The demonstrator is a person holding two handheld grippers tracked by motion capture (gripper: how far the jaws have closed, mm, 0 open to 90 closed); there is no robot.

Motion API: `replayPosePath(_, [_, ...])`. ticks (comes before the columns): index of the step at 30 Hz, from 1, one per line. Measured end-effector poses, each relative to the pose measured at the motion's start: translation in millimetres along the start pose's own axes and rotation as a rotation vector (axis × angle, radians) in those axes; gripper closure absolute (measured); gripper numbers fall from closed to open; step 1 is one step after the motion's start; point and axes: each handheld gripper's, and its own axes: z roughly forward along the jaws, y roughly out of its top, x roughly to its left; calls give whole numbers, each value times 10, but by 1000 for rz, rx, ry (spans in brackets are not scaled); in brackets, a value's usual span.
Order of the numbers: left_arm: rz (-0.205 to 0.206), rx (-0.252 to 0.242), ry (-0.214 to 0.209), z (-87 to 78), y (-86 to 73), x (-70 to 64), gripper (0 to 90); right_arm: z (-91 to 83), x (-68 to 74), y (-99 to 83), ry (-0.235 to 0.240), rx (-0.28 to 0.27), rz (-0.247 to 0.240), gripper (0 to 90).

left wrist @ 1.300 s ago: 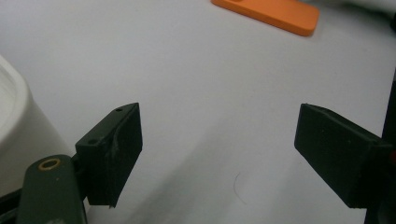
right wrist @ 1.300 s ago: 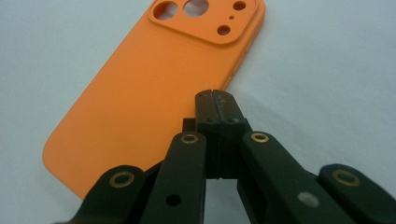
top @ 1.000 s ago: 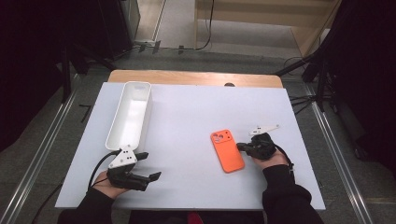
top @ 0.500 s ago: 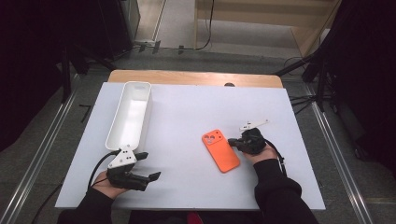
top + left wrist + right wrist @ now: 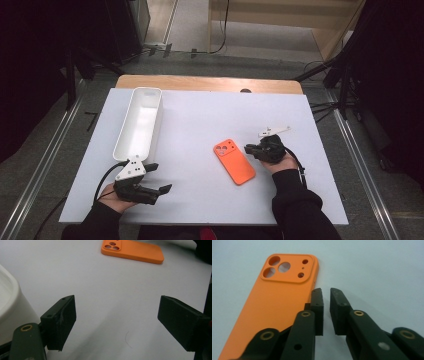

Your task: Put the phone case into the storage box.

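The right gripper (image 5: 326, 293) sits low over the white counter (image 5: 200, 115), its jaws nearly pressed together with a thin gap and nothing between them. Just beside its left jaw lies an orange phone case (image 5: 274, 297), flat, camera holes at the end away from the gripper. The left gripper (image 5: 116, 322) rests near the counter's near edge, jaws spread wide and empty; a white tray (image 5: 140, 125) stands just beside it, and the phone case lies well ahead of it.
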Motion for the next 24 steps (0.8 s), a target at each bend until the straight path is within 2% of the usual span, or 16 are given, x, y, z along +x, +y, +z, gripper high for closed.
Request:
replayPosePath(2, [0, 0, 0, 1, 0, 0, 156, -37, 1, 8, 3, -12, 9, 695])
replayPosePath(4, [1, 2, 0, 1, 0, 1, 157, -37, 1, 8, 3, -12, 9, 695])
replayPosePath(5, [1, 1, -1, 3, -1, 0, 156, -85, 0, 11, 19, -25, 12, 616])
replayPosePath(14, [1, 1, -5, 0, -1, -2, 156, -250, 51, 22, 77, -52, 51, 352])
replayPosePath(17, [1, 1, -5, -1, 0, 0, 156, -308, 65, 17, 96, -69, 47, 319])
replayPosePath(24, [2, -1, -5, -2, 0, -1, 156, -419, 128, 11, 96, -96, 34, 256])
